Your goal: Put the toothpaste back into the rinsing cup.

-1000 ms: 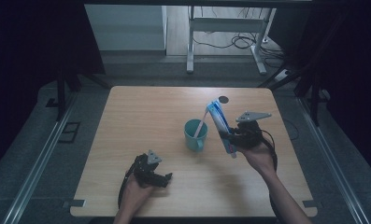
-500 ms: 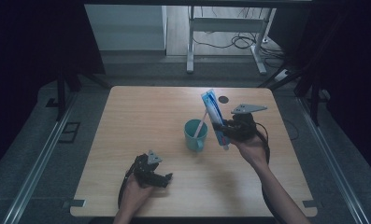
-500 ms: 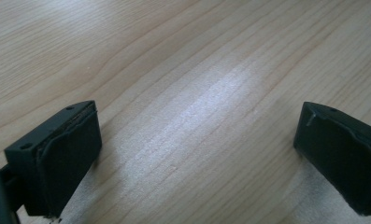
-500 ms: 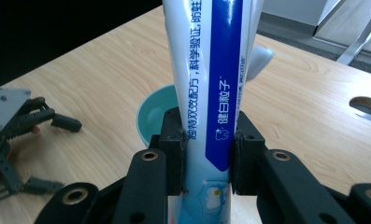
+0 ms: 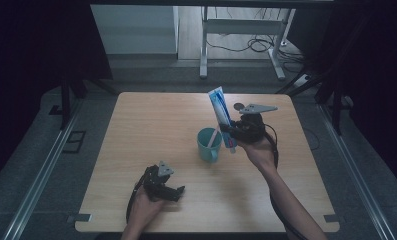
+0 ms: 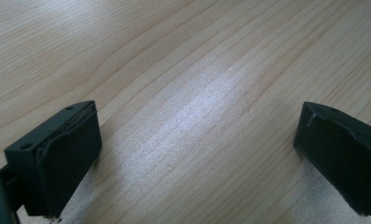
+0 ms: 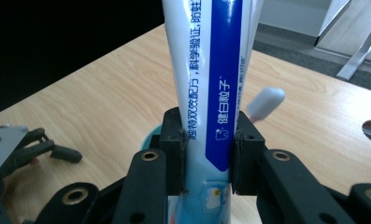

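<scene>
My right gripper point(image 5: 230, 133) is shut on a blue and white toothpaste tube point(image 5: 221, 112), held nearly upright just right of the teal cup point(image 5: 208, 145). In the right gripper view the pads pinch the toothpaste tube point(image 7: 211, 88) on both sides, and the teal cup's rim point(image 7: 150, 137) peeks out behind the left jaw. A toothbrush point(image 5: 213, 137) leans inside the cup; its pale toothbrush end point(image 7: 266, 103) shows to the right of the tube. My left gripper point(image 5: 178, 192) rests low on the table near the front edge, open, with bare wood between its pads point(image 6: 71, 154).
A small dark round disc point(image 5: 239, 105) lies on the wooden table point(image 5: 151, 125) behind the right gripper. Beyond the table's far edge stand a metal frame point(image 5: 241, 30) and loose cables on the floor. The left gripper point(image 7: 15, 149) appears at the lower left of the right gripper view.
My right hand has carried the toothpaste tube leftward and a little up, from beside the cup to close above its right rim. The left gripper has stayed put.
</scene>
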A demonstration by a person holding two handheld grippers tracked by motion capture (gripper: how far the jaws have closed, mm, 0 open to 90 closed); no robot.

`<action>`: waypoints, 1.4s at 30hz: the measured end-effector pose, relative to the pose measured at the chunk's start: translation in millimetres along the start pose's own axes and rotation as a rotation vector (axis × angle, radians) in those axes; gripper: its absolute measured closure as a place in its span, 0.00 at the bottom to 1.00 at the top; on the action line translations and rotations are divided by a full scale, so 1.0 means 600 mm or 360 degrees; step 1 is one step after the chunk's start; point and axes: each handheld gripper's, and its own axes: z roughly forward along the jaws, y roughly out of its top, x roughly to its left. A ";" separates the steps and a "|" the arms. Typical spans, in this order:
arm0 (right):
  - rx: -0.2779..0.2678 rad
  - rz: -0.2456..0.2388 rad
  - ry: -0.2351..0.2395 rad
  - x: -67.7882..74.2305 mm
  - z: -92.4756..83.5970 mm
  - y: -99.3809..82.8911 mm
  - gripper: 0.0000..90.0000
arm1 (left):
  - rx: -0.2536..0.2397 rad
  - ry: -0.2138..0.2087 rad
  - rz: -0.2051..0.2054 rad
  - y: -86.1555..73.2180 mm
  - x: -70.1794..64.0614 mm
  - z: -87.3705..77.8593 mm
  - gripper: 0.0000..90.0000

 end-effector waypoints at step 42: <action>-0.0125 -0.0012 -0.0009 0.023 0.108 -0.013 0.79 | 0.0004 -0.0003 0.0000 0.000 0.000 0.000 0.01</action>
